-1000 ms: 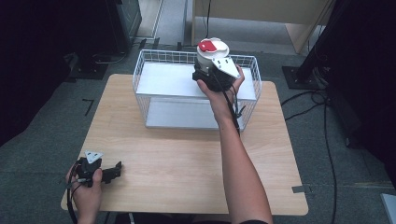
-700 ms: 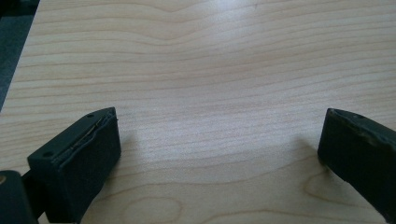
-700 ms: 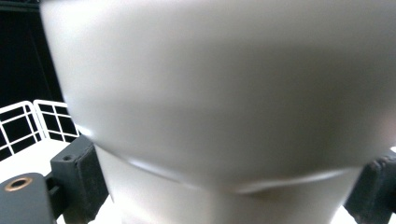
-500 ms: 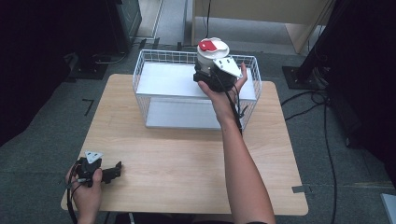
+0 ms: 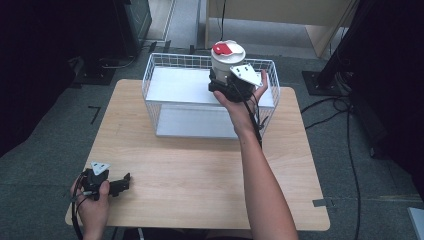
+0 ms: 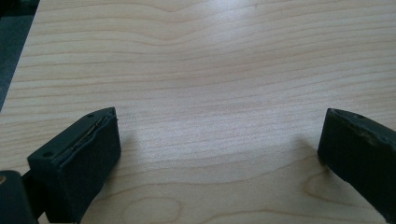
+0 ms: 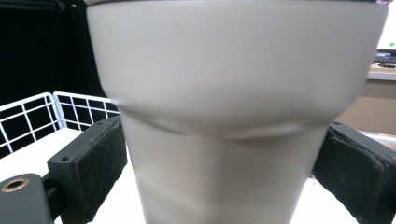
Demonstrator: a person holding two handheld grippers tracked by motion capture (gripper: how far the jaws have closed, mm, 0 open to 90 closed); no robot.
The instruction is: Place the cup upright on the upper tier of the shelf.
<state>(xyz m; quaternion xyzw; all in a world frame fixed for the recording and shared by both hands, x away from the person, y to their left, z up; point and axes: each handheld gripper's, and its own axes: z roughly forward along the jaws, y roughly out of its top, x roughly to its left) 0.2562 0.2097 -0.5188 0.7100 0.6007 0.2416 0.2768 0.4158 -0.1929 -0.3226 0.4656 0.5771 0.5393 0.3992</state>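
A white tumbler (image 5: 227, 59) with a red tab on its lid (image 5: 222, 48) stands upright over the back right part of a white wire basket (image 5: 165, 62). My right gripper (image 5: 223, 82) is shut on the tumbler's lower body, one black pad on each side of the tumbler (image 7: 233, 93). The hand and gripper hide the tumbler's base, so I cannot tell whether it rests on the basket floor. My left gripper (image 5: 124, 181) lies low at the table's front left corner. It is open, with bare wood between its fingers (image 6: 84, 158).
The light wooden table (image 5: 200, 170) carries the basket at its back edge. The basket has a white floor (image 5: 180, 85) and a white front panel. Dark floor, cables and black stands surround the table; a grey bin corner (image 5: 417, 222) shows at the lower right.
The right hand and tumbler have shifted only slightly over the basket. The left gripper has stayed in place.
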